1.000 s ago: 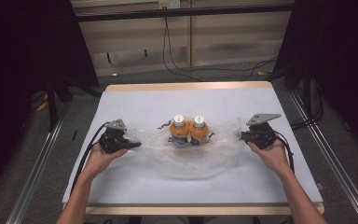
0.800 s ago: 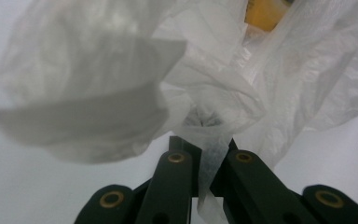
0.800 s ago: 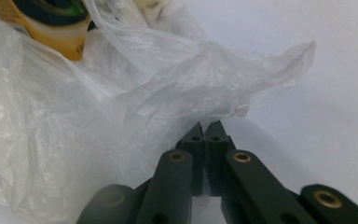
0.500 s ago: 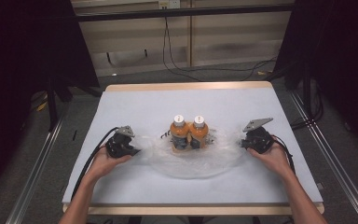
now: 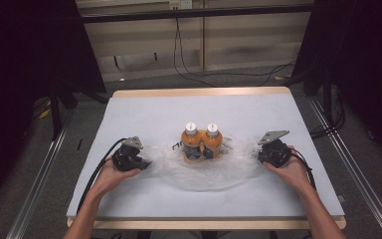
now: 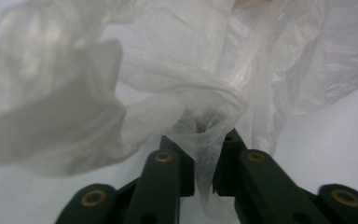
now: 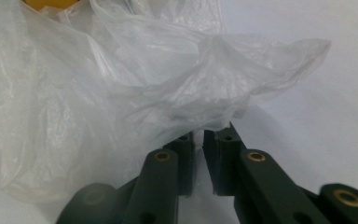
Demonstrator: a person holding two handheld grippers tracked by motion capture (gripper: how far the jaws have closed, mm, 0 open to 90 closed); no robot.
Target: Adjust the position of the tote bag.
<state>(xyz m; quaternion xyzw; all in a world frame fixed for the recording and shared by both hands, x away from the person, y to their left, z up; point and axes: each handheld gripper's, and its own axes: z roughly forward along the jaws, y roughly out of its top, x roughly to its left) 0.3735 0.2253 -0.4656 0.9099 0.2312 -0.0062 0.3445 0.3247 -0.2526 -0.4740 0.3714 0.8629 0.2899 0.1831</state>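
From above, your clear plastic bag [image 5: 206, 167] lay crumpled across the middle of the bench [image 5: 169, 107], two orange bottles [image 5: 201, 142] with white caps standing upright inside it. Your left claw [image 5: 142, 162] and right claw [image 5: 262, 153] sat at its two ends.

In the left gripper view, the jaws had just been opening, a twist of film [image 6: 204, 135] loose between them.

In the right gripper view, the jaws had likewise parted; the film's edge [image 7: 214, 112] hid their tips.
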